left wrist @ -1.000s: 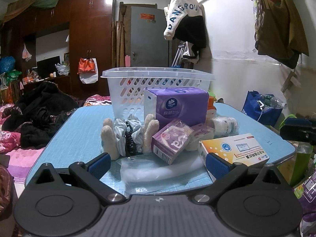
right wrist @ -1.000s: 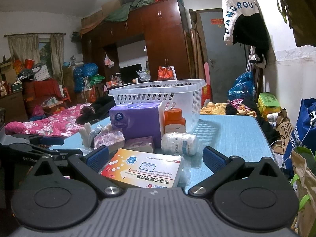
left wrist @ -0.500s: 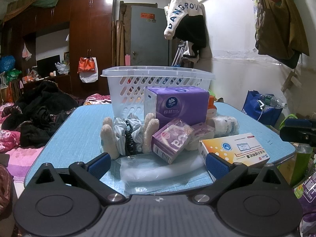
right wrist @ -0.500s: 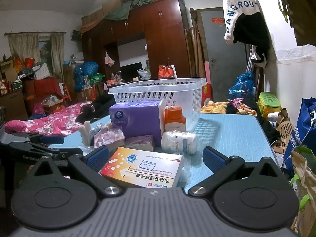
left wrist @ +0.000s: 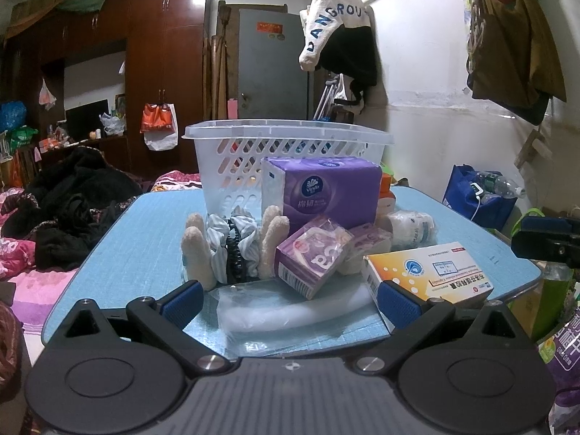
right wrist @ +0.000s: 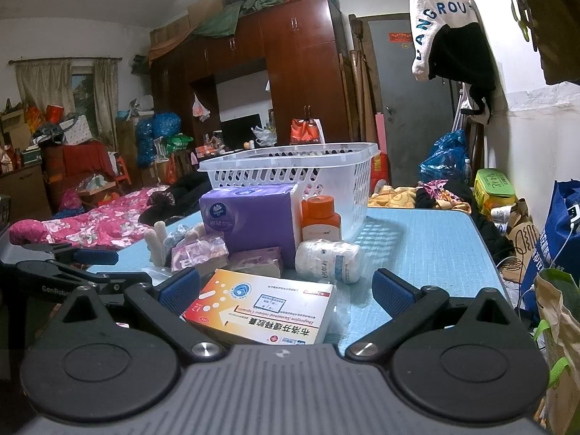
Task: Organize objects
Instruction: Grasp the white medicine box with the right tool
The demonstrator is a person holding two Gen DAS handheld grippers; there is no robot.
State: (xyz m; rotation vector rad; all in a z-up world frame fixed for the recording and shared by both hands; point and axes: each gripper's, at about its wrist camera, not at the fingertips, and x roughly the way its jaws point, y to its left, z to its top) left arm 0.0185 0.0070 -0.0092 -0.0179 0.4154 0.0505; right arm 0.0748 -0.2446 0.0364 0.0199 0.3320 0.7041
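A white plastic basket (left wrist: 290,152) (right wrist: 326,174) stands on the blue table (left wrist: 145,232) (right wrist: 427,239). In front of it lie a purple tissue pack (left wrist: 326,192) (right wrist: 250,217), a small purple tissue packet (left wrist: 311,257), an orange and white medicine box (left wrist: 431,272) (right wrist: 264,306), a white bottle on its side (right wrist: 328,260), an orange bottle (right wrist: 320,217), a scrunchie with cream socks (left wrist: 232,246) and a clear plastic bag (left wrist: 290,311). My left gripper (left wrist: 290,301) is open and empty at the near edge. My right gripper (right wrist: 286,288) is open, straddling the medicine box.
Dark clothes (left wrist: 72,203) lie piled left of the table on a bed. A blue bag (left wrist: 478,199) and other bags stand on the floor at the right by the white wall. A wardrobe (left wrist: 163,72) and a grey door (left wrist: 272,69) are behind.
Both grippers have drifted very slightly; the objects sit a touch higher in the views. Nothing was taken or let go.
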